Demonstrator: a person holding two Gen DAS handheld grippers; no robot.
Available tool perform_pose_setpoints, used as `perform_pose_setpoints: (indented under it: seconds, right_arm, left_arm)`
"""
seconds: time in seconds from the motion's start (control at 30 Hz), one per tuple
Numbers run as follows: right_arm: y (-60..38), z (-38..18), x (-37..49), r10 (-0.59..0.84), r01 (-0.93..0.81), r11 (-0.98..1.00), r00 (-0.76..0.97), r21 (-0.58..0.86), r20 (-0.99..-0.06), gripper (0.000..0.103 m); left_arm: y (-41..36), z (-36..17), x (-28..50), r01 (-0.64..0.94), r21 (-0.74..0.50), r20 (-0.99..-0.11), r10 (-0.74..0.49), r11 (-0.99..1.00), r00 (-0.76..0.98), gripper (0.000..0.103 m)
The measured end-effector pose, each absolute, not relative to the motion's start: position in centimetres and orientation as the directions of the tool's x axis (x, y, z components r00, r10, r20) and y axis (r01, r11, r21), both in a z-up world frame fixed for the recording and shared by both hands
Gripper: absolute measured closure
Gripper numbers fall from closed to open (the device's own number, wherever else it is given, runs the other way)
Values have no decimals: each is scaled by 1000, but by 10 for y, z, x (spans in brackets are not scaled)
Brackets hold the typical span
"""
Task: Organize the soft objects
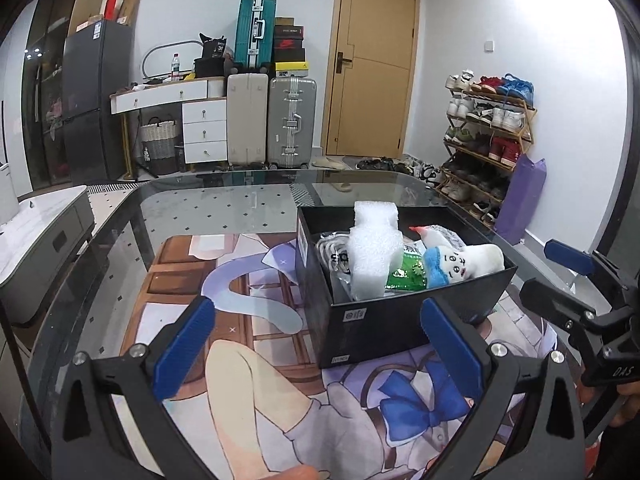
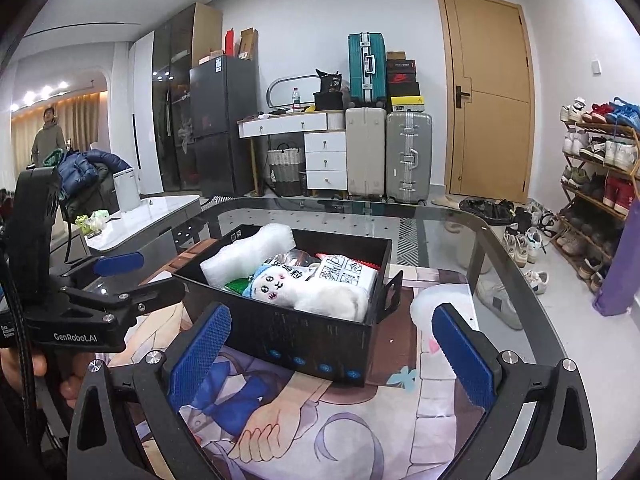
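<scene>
The black box (image 2: 304, 320) stood on the printed mat (image 1: 248, 360) on the glass table (image 1: 224, 204), ahead of both tools. Inside lay the foam piece (image 1: 374, 256), the white plush toy (image 2: 320, 292), a green packet (image 1: 404, 274) and a printed white pouch (image 2: 348, 274), all packed close together.

The governing relation was the following: a further white soft item (image 2: 426, 304) lay on the mat outside the box, just beside its right end, between that end wall and the right gripper (image 2: 332, 354). It sat ahead and to the right of that tool, partly behind its right finger. The left gripper (image 1: 320, 354) faced the box's opposite corner, so the right hand was judged the nearer one.

Both tools were spread wide and held nothing.

Limits of observation: the outside item was cut off by the finger (its long axis and its nature could not be determined). The box's lower contents were hidden beneath the top layer.
</scene>
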State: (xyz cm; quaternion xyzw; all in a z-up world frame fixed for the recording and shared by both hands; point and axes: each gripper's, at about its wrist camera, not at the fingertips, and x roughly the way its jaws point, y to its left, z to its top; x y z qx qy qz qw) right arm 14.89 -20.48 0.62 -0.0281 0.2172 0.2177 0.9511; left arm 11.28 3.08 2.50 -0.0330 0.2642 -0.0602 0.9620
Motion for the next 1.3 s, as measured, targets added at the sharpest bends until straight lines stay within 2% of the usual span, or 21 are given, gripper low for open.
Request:
perform_pose_setpoints:
  seconds: [0.3, 1.3]
  right_arm:
    - [-203, 7, 144, 362, -390, 921, 838, 16, -408, 1]
    - [-206, 10, 137, 367, -384, 923, 849, 33, -381, 1]
  left_arm:
    - [26, 26, 109, 93, -74, -499, -118, 993, 859, 0]
    - [23, 33, 104, 96, -79, -474, -122, 992, 872, 0]
